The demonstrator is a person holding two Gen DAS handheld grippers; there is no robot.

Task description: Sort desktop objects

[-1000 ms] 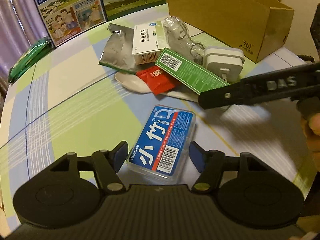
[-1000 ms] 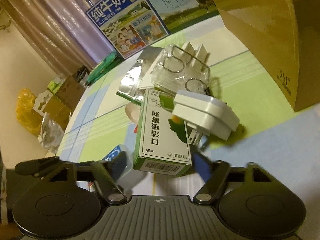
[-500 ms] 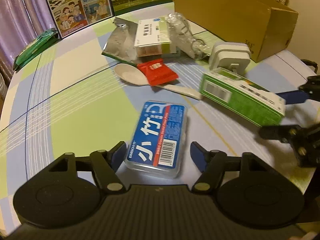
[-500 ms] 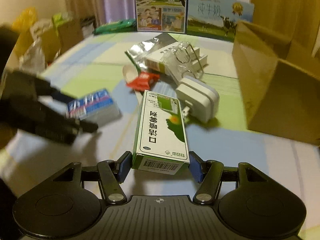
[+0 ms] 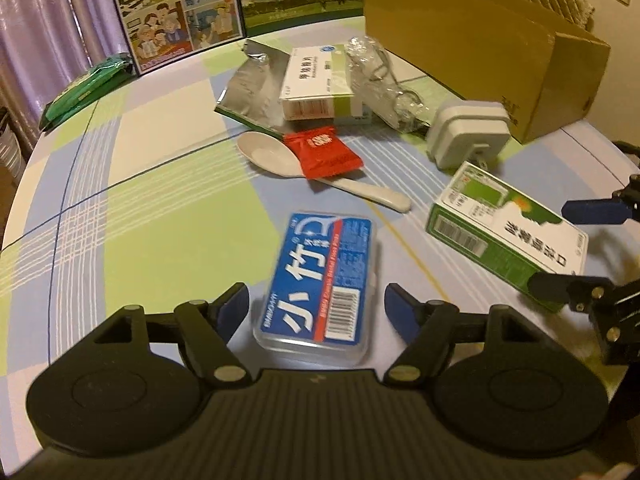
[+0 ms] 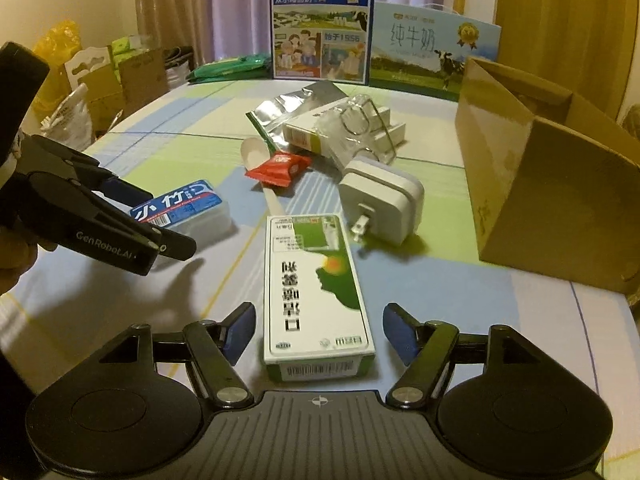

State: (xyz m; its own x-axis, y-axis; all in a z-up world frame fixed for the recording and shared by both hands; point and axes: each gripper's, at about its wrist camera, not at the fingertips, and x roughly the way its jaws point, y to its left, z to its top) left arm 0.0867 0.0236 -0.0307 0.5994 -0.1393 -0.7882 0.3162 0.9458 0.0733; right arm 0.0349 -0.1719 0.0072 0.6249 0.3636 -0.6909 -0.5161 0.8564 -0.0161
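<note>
Between the right hand-held gripper's [image 6: 319,334] parted fingers lies the green box [image 6: 316,292], untouched.

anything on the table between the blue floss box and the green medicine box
No, just bare tablecloth between the blue floss box and the green medicine box, clearest in the left wrist view.

Glossy plastic floss case [image 5: 318,280]

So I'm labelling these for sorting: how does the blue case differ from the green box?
The blue case is clear plastic with rounded corners; the green box is cardboard with square edges. The case is flatter and shorter, the box longer and taller. Both lie flat on the table, each between an open gripper's fingers, untouched.
</note>
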